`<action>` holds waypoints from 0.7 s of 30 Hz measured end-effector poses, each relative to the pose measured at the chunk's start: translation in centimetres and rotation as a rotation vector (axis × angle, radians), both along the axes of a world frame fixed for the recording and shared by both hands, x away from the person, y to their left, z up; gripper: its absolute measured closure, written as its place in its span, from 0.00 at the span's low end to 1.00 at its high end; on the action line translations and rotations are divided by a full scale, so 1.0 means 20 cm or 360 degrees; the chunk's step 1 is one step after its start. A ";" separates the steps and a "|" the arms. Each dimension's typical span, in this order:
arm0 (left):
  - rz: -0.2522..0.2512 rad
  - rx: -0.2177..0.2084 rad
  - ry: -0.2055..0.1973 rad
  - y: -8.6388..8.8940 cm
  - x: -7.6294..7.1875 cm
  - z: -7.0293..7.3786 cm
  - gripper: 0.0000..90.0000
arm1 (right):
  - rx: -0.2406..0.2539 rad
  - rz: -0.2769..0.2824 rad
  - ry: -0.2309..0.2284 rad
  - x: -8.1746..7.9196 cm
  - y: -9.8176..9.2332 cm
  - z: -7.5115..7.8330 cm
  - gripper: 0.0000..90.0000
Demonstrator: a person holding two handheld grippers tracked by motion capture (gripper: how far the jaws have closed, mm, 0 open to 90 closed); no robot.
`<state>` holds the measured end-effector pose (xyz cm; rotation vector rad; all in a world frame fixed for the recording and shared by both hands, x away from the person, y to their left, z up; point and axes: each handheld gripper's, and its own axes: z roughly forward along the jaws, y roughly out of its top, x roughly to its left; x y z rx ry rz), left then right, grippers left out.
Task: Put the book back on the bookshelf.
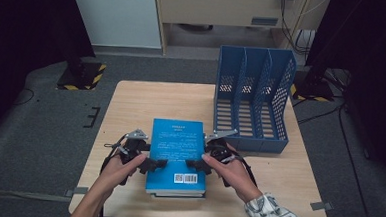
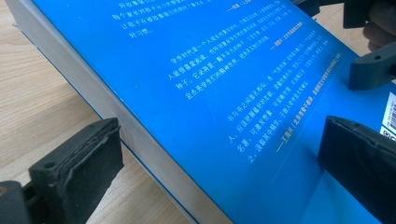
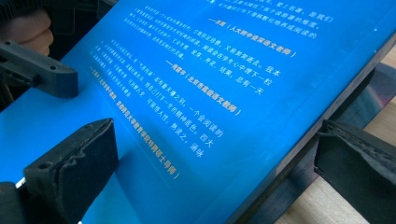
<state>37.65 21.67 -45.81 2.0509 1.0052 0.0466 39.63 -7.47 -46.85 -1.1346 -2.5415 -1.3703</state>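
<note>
Both claws straddling the blue book on the desk

Your left claw [image 1: 154, 164] is sitting spread across the left edge of the blue book [image 1: 177, 152], one pad over the cover, one beside the page block. Your right claw [image 1: 198, 165] is standing spread at the spine edge, not pinching. The book is lying flat on the desk [image 1: 131, 105], just beside the blue file rack [image 1: 254, 99].
</note>
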 end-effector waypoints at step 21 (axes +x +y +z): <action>-0.0045 -0.0098 0.0121 0.04 0.06 -0.04 0.00 | 0.0099 -0.0016 0.0170 0.07 -0.02 -0.05 0.00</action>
